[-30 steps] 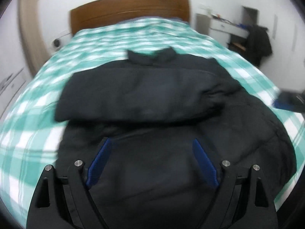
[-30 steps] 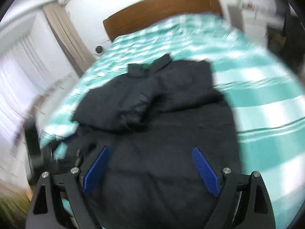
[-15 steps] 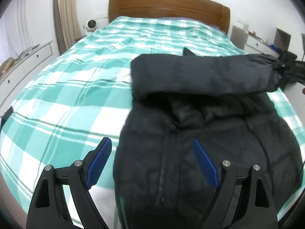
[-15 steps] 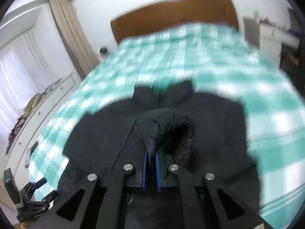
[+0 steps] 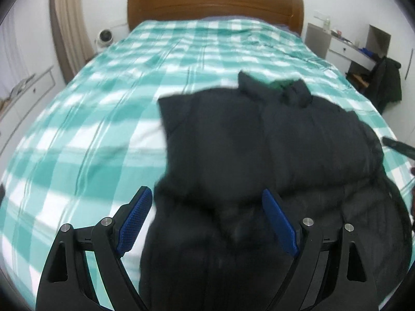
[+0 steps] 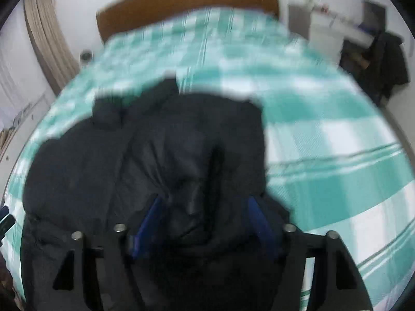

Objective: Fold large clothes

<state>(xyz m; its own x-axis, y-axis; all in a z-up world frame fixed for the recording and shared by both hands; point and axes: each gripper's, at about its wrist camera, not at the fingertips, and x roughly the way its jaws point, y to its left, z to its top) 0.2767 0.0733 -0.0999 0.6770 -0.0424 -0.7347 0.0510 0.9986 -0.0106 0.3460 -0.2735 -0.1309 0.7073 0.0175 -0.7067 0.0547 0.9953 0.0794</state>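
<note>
Garment: bulky black padded jacket [image 5: 272,155], lying on the bed's [image 5: 85,140] green-and-white checked cover, on its near half.
Axis: long axis runs from hem, nearest the cameras, to collar [image 5: 269,88] toward the brown wooden headboard [image 5: 215,5].
Sleeves: folded across the chest.
Left tongs [image 5: 207,220]: spread wide, empty, above the hem.
Right tongs [image 6: 205,223]: jaws just been opening; jacket fabric bunched between the blue pads [image 6: 150,217], grip uncertain through blur.

Your black jacket [image 5: 272,150] is padded cloth with a faint sheen. The bed [image 5: 103,119] wears matt woven check cloth; at twelve o'clock, the headboard [image 5: 215,2] is smooth, semi-gloss wood.
</note>
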